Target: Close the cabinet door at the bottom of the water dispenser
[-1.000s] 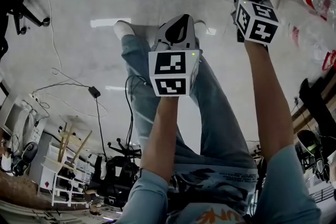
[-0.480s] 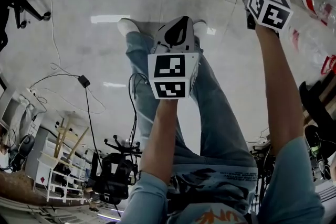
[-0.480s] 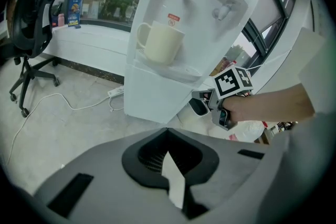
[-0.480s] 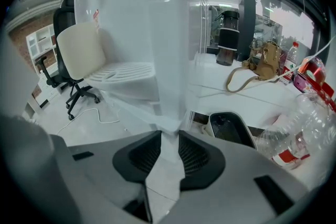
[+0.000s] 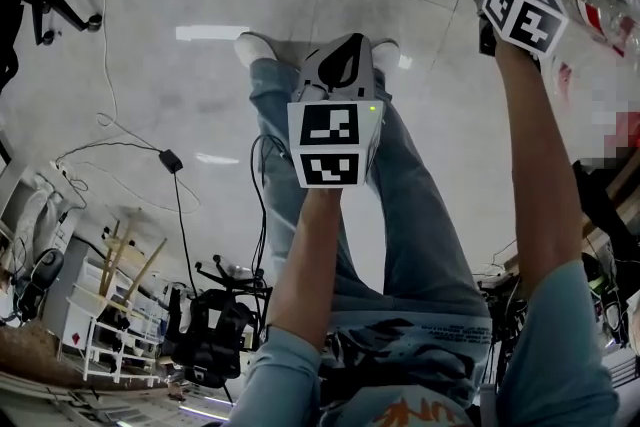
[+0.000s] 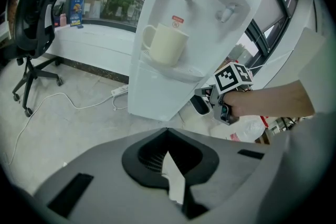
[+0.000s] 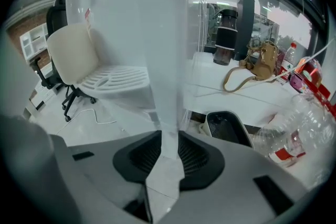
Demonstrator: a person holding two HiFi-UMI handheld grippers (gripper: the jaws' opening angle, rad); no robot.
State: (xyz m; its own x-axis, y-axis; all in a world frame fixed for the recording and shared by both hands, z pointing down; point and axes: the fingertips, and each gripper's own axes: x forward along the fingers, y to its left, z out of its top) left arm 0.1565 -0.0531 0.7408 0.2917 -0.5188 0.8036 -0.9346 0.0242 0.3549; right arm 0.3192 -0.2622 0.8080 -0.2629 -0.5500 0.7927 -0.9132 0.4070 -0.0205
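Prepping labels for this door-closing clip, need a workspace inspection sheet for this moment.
Surface: grey tiled floor.
Job's things: white water dispenser, upright; what looks like the cabinet door runs edge-on between the right jaws.
Clutter: cream mug on the drip tray; black bin and clear plastic bottles beside the dispenser.
Grippers: right gripper shut on the door edge; left gripper shut, empty, apart from the dispenser.
Cables: power strip with white cord at the dispenser's foot; black cable on the floor.
Surroundings: black office chair; brown bag on a white ledge.
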